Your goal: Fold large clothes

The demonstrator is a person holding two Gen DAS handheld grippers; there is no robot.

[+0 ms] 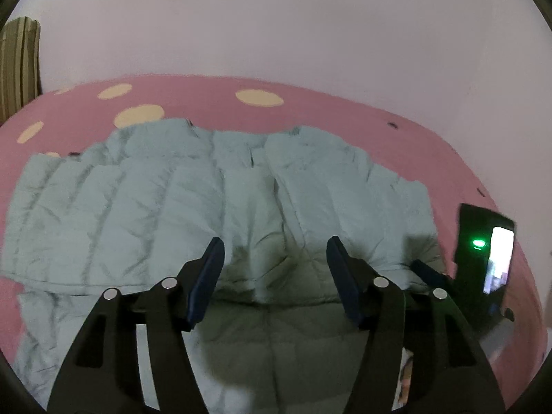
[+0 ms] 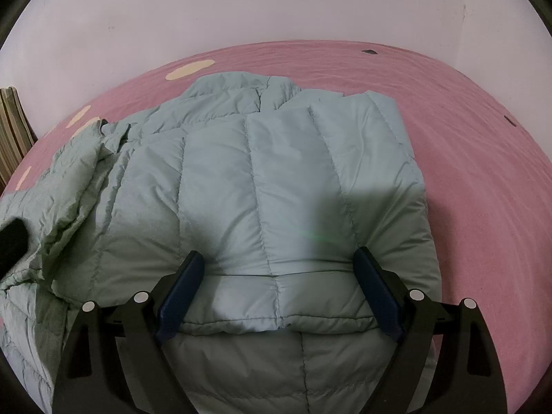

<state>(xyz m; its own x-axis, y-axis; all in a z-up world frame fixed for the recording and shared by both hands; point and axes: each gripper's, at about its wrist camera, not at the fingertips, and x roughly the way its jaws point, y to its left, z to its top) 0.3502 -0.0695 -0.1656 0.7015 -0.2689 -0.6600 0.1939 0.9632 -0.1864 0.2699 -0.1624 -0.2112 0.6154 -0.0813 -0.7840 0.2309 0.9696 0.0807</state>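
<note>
Nearest in the left wrist view, the left hand-held gripper (image 1: 274,262) hangs just above the jacket (image 1: 193,193), its two blue-padded fingers (image 1: 207,276) spread wide with nothing between them but the quilted fabric below. The right hand-held gripper (image 2: 277,283) is likewise spread wide over the jacket (image 2: 258,179), its blue pads (image 2: 179,296) standing either side of a folded edge without pinching it.

The pale green puffer jacket lies on the bed (image 1: 310,117), which is covered in a pink sheet with cream dots. In the right wrist view a folded panel rests over the lower layer, its hem running across between the fingers, while a crumpled part spills off to the left. The right hand-held gripper (image 1: 483,258) appears at the right edge of the left wrist view, beside the jacket, showing a green light and a lit screen.

Beyond the bed rises a plain pale wall (image 2: 276,7), with a striped cushion (image 1: 17,69) at far left.
</note>
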